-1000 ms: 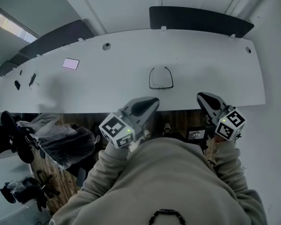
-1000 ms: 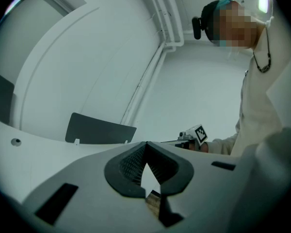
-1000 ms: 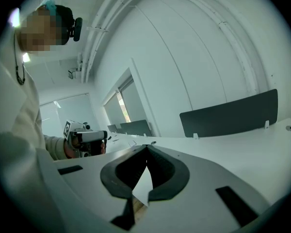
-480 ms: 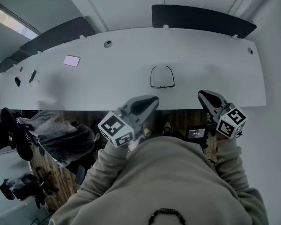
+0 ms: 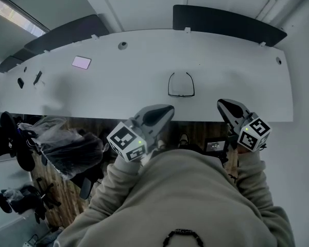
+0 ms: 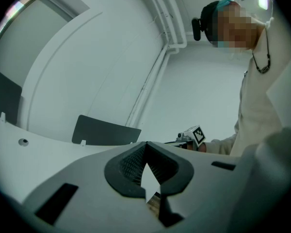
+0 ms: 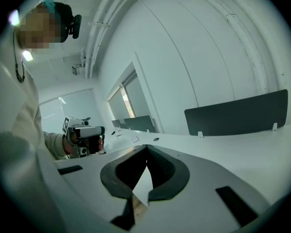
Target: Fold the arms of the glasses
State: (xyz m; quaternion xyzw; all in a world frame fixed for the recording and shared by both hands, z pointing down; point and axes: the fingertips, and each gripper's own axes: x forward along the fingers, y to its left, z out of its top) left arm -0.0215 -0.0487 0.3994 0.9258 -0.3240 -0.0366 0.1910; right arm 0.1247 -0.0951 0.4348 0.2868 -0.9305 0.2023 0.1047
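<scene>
Black-framed glasses (image 5: 181,84) lie on the white table (image 5: 237,76) with both arms open, pointing away from me. My left gripper (image 5: 167,109) hovers at the table's near edge, a little in front and left of the glasses. Its jaws are shut with nothing between them (image 6: 146,144). Off to the right of the glasses, my right gripper (image 5: 222,105) is also at the near edge, shut and empty (image 7: 146,147). Neither gripper view shows the glasses. Each gripper view shows the other gripper: the right gripper (image 6: 192,135) and the left gripper (image 7: 83,134).
A small pale card (image 5: 81,62) and a few small dark items (image 5: 37,77) lie on the table's left part. Dark divider panels (image 5: 229,24) stand along the far edge. Below the table at left is a chair under clear plastic (image 5: 67,148).
Only the head camera's framing has shifted slightly. Both grippers and the glasses have stayed where they were.
</scene>
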